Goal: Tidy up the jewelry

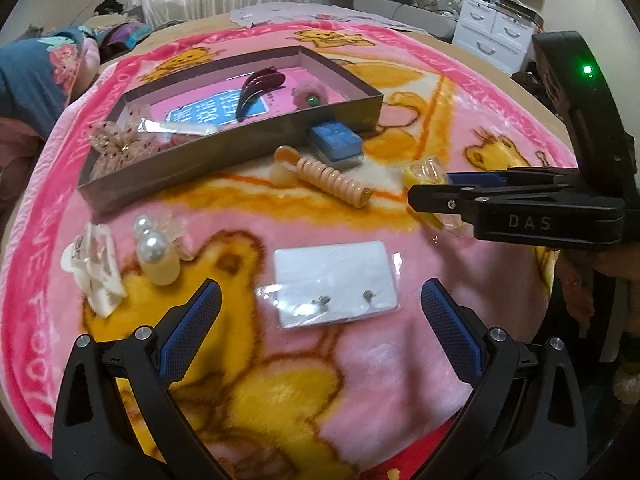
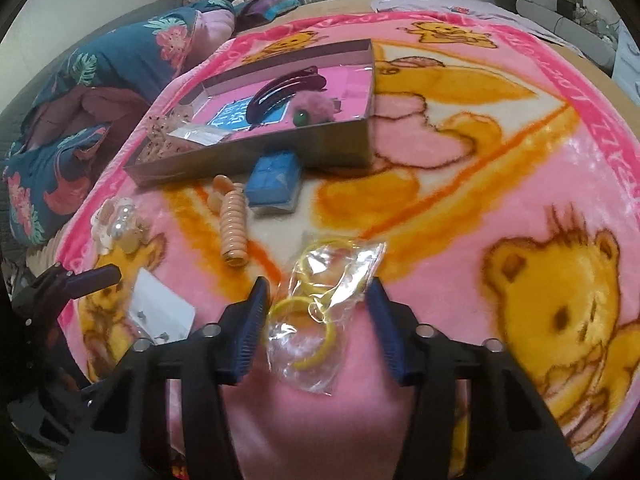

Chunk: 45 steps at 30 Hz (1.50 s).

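Right wrist view puts my right claw point(image 2: 318, 320), spread wide (nothing gripped), astride the bag of yellow bands point(image 2: 320, 312) on the blanket point(image 2: 460, 220).

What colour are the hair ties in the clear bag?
Yellow hair ties, seen best in the right wrist view, between the open right gripper.

- Fluffy, matt fleece on the blanket point(image 1: 360, 360).
- Dull grey cardboard for the box point(image 1: 240, 140).
- Clear, crinkled, glossy plastic on the bag of yellow bands point(image 2: 320, 320).
- Glossy dark plastic on the hair clip point(image 1: 256, 88).
- Lustrous, smooth pearl beads point(image 1: 152, 240).
- Ridged blue rubbery pads point(image 1: 188, 336).
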Each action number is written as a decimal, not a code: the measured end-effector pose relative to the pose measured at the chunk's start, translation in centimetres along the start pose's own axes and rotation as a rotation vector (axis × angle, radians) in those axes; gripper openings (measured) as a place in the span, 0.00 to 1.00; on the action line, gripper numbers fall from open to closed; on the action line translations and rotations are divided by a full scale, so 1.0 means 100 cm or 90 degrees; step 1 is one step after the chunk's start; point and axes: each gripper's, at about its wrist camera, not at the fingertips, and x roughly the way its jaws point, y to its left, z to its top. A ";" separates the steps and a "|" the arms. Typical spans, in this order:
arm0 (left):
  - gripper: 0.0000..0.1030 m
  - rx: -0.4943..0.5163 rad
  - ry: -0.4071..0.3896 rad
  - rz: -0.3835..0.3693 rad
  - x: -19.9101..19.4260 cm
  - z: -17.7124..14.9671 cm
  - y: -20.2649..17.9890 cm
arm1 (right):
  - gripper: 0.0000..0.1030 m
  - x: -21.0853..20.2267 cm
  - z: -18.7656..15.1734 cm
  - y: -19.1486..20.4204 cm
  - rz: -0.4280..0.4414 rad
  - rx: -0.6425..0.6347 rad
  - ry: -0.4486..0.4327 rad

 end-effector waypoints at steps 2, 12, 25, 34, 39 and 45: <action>0.91 0.003 0.001 -0.007 0.004 0.002 -0.004 | 0.43 -0.002 -0.001 -0.003 0.004 0.003 -0.006; 0.63 0.054 0.008 0.005 0.023 0.005 -0.021 | 0.41 -0.033 -0.002 -0.021 -0.011 0.023 -0.082; 0.59 -0.011 -0.040 -0.033 -0.015 0.019 0.010 | 0.41 -0.056 0.002 -0.012 0.011 0.011 -0.125; 0.59 -0.075 -0.071 -0.028 -0.036 0.028 0.046 | 0.41 -0.068 0.011 0.017 0.014 -0.036 -0.153; 0.59 -0.095 -0.082 -0.018 -0.044 0.031 0.062 | 0.41 -0.070 0.021 0.030 0.027 -0.054 -0.163; 0.59 -0.113 -0.091 -0.009 -0.048 0.038 0.080 | 0.41 -0.070 0.033 0.044 0.034 -0.070 -0.174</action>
